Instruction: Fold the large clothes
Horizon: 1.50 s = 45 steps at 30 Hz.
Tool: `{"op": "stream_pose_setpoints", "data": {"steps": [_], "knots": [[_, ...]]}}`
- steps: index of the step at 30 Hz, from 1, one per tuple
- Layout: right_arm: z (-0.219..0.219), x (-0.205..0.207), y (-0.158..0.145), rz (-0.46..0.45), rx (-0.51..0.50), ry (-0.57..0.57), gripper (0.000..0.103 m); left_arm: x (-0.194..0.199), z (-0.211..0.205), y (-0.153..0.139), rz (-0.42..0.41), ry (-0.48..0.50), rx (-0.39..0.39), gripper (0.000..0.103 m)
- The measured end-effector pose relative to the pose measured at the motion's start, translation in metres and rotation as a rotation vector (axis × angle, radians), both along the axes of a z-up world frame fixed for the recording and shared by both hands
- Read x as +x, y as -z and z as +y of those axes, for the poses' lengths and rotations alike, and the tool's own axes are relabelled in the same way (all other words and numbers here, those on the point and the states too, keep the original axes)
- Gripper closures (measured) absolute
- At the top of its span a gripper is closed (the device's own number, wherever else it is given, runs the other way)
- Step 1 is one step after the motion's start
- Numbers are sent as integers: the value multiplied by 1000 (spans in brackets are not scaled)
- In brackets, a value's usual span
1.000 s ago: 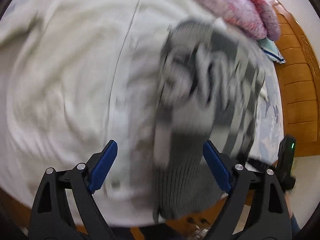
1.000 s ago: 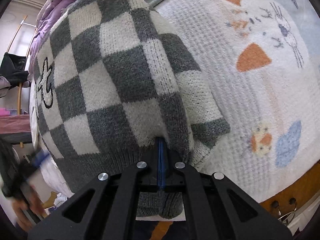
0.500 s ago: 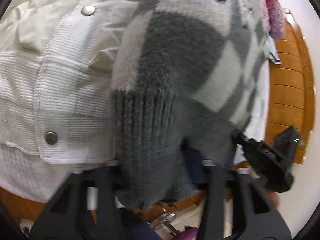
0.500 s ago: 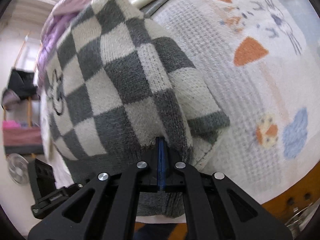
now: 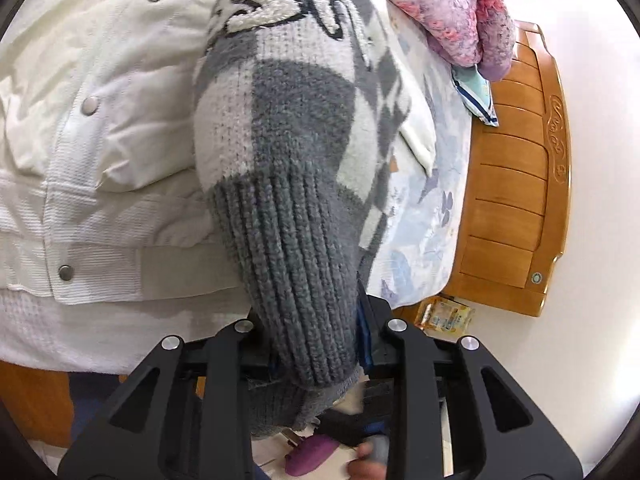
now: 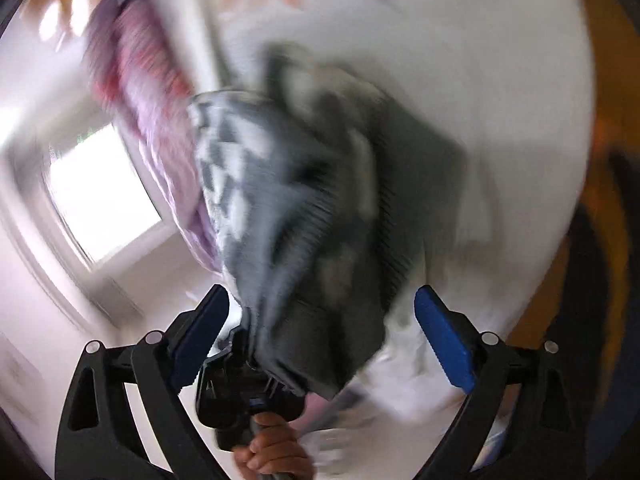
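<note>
The left gripper (image 5: 316, 344) is clamped on the grey ribbed hem of the checked sweater (image 5: 296, 128), its jaws having just closed narrow around that thick band of knit. The sweater hangs bunched from that grip over the bed, with its fuzzy white lettering showing near the top and the white snap-button jacket (image 5: 92, 112) lying spread underneath it.

The right gripper (image 6: 320, 340) has just sprung wide, blue pads well apart and pressing on nothing. In its very smeared view, the same sweater (image 6: 304, 208) dangles in front of it, held up by the other gripper, with a hand (image 6: 272, 452) wrapped round that tool's handle.

As for folding, I'd say it has hardly begun. The sweater is lifted in a loose bundle, not flat, and no crease or tidy edge shows anywhere. It looks like a handover (one corner passed from right tongs to left), which would free the right side to find another corner of the hem. Still to come: spreading the knit on the floral bedsheet (image 5: 424, 216), sleeves in, body doubled. The jacket looks unfolded too, and a pink fleecy heap (image 5: 448, 12) waits by the wooden headboard (image 5: 516, 184).
</note>
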State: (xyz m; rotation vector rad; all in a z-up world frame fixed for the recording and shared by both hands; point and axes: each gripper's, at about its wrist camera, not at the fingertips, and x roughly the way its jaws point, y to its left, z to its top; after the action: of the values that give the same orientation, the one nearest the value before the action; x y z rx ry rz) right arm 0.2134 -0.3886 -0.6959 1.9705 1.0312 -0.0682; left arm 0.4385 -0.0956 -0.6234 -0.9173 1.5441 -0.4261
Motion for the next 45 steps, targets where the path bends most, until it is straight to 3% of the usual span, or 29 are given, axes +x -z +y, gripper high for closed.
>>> {"op": "stream_pose_setpoints", "data": {"steps": [3,6,12,15,16,18,20,21,24,27,32,34,36,42,45], "knots": [[24,-9,28,-6,160,134,11,4,-7,-1,12,23,5,77],[34,4,47,-58,215,211,9,12,-10,0,34,33,2,77],[33,47,50,-102,119,163,7,5,-3,8,42,65,-1,76],[39,66,47,-59,18,105,11,5,-5,12,47,89,11,75],[39,68,44,-32,-29,75,28,4,-5,15,53,98,16,74],[37,69,37,-8,-98,34,54,3,-5,20,72,111,33,68],[32,69,24,-21,-150,3,69,0,-4,24,97,128,31,52],[29,70,16,-25,-186,-28,71,-1,-3,25,112,130,20,44],[17,76,-9,-28,-295,-123,73,-3,3,22,128,143,-16,25],[-7,80,-26,-21,-377,-213,74,-2,7,17,152,206,-87,21],[-74,88,-40,45,-583,-481,74,17,34,-11,-15,227,-12,14],[-96,94,-36,81,-623,-561,73,32,34,-13,-64,248,80,14],[-114,100,-30,112,-650,-612,73,46,24,-12,-107,270,122,14],[-132,110,-11,129,-672,-706,72,86,-57,15,-158,385,104,14],[-134,110,-6,121,-675,-748,72,103,-89,50,-70,413,121,10]]}}
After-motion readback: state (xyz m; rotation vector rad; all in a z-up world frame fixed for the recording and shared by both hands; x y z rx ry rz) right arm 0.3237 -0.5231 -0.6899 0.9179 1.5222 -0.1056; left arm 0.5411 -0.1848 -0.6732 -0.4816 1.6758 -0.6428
